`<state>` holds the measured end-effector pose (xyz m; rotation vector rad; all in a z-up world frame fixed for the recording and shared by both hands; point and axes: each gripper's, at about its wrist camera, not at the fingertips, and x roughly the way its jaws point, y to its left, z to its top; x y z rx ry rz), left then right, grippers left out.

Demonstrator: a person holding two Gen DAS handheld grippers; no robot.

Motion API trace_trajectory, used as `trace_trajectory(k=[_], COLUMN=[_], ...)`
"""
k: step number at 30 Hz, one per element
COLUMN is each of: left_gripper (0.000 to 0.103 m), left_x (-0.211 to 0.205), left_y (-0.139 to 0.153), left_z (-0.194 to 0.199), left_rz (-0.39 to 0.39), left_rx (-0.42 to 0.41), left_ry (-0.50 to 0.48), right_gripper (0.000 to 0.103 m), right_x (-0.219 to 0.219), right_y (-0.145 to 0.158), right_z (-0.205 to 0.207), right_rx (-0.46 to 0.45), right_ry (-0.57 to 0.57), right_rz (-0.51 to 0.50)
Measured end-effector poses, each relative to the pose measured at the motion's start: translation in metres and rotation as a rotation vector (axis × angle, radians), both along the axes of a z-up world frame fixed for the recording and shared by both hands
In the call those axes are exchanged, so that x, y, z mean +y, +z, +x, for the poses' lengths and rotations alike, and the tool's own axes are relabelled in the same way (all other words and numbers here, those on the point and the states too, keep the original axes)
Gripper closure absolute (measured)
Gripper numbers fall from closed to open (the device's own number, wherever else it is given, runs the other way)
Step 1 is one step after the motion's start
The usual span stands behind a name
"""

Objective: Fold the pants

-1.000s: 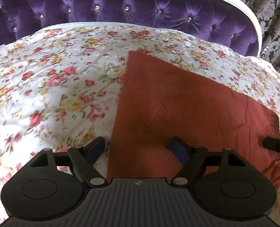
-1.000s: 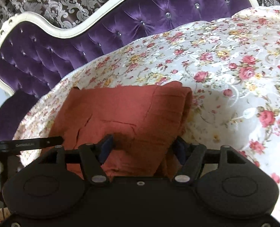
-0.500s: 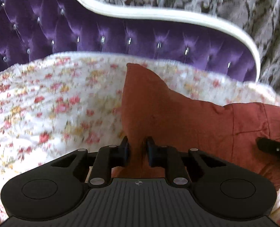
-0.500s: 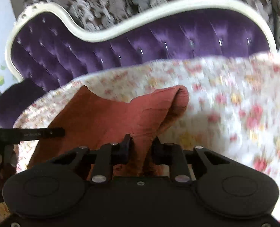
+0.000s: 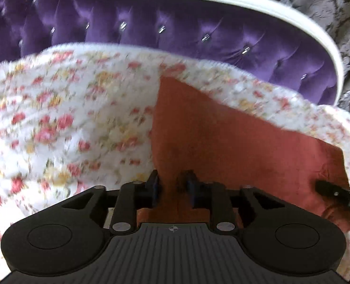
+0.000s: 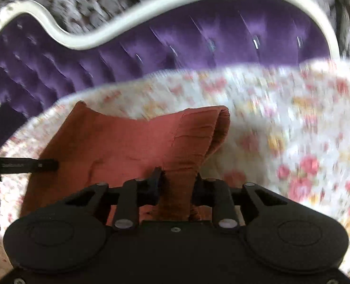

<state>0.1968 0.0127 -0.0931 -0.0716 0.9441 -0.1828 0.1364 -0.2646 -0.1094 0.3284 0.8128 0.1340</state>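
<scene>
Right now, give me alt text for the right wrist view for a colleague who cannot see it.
The right gripper has a bunched edge of rust-red pants between its jaws, lifted off a floral bedspread. A purple tufted headboard stands behind, and the left gripper reaches in from the left. The picture is motion-blurred.

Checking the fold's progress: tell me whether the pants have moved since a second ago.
Yes. The pants have lifted off the floral bedspread, their near edge bunched up, toward the purple headboard.
</scene>
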Motion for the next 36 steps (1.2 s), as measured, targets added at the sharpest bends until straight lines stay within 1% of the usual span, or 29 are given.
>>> trace_trajectory(k=[1, 2, 4, 7, 8, 9, 12, 15, 17, 18, 20, 21, 24, 27, 28, 29, 30, 31, 33, 36], left_gripper=[0.07, 0.07, 0.069, 0.068, 0.068, 0.068, 0.069, 0.07, 0.07, 0.07, 0.069, 0.069, 0.069, 0.069, 0.069, 0.069, 0.069, 0.069, 0.068, 0.068], left_x=[0.005, 0.01, 0.015, 0.019, 0.019, 0.02, 0.021, 0.023, 0.021, 0.019, 0.014, 0.009, -0.003, -0.011, -0.012, -0.014, -0.015, -0.018, -0.021, -0.023], left_y=[-0.004, -0.005, -0.005, 0.001, 0.006, 0.011, 0.026, 0.041, 0.047, 0.048, 0.048, 0.046, 0.033, 0.016, 0.012, 0.01, 0.009, 0.009, 0.009, 0.009], left_z=[-0.002, -0.003, -0.004, -0.008, -0.01, -0.015, -0.029, -0.044, -0.049, -0.05, -0.054, -0.057, -0.066, -0.075, -0.077, -0.078, -0.077, -0.076, -0.076, -0.079], left_rz=[-0.016, -0.033, -0.051, -0.041, -0.026, 0.006, 0.053, 0.084, 0.067, 0.055, 0.032, 0.027, 0.044, 0.085, 0.096, 0.109, 0.124, 0.144, 0.165, 0.177], left_rx=[0.001, -0.002, 0.001, -0.009, -0.023, -0.046, -0.095, -0.142, -0.156, -0.156, -0.147, -0.138, -0.11, -0.071, -0.073, -0.079, -0.081, -0.079, -0.079, -0.087], left_ry=[0.005, 0.003, -0.006, -0.013, -0.011, 0.0, 0.013, 0.021, 0.015, 0.01, -0.008, -0.018, -0.047, -0.049, -0.05, -0.054, -0.058, -0.063, -0.06, -0.047], right_gripper=[0.054, 0.054, 0.054, 0.053, 0.052, 0.052, 0.051, 0.05, 0.055, 0.057, 0.066, 0.068, 0.072, 0.072, 0.072, 0.074, 0.076, 0.078, 0.078, 0.078], right_x=[-0.006, -0.013, -0.019, -0.019, -0.019, -0.02, -0.025, -0.028, -0.026, -0.022, -0.006, 0.003, 0.029, 0.044, 0.045, 0.045, 0.043, 0.041, 0.04, 0.045], right_y=[-0.005, -0.007, -0.007, -0.004, -0.001, 0.003, 0.015, 0.032, 0.044, 0.048, 0.056, 0.059, 0.054, 0.035, 0.028, 0.021, 0.017, 0.015, 0.017, 0.017], right_z=[0.0, -0.001, -0.001, -0.003, -0.004, -0.006, -0.016, -0.029, -0.039, -0.043, -0.051, -0.053, -0.06, -0.064, -0.064, -0.065, -0.067, -0.067, -0.063, -0.061], right_rx=[0.002, -0.001, 0.007, 0.009, 0.008, 0.005, -0.019, -0.071, -0.111, -0.127, -0.153, -0.158, -0.152, -0.085, -0.059, -0.053, -0.068, -0.07, -0.061, -0.062], right_ry=[-0.013, -0.021, -0.032, -0.033, -0.038, -0.045, -0.083, -0.134, -0.139, -0.128, -0.089, -0.067, -0.006, 0.0, -0.006, -0.012, -0.025, -0.039, -0.054, -0.064], right_rz=[0.035, 0.078, 0.113, 0.096, 0.08, 0.067, 0.046, 0.0, 0.0, -0.005, -0.038, -0.055, -0.116, -0.177, -0.185, -0.185, -0.182, -0.174, -0.169, -0.199])
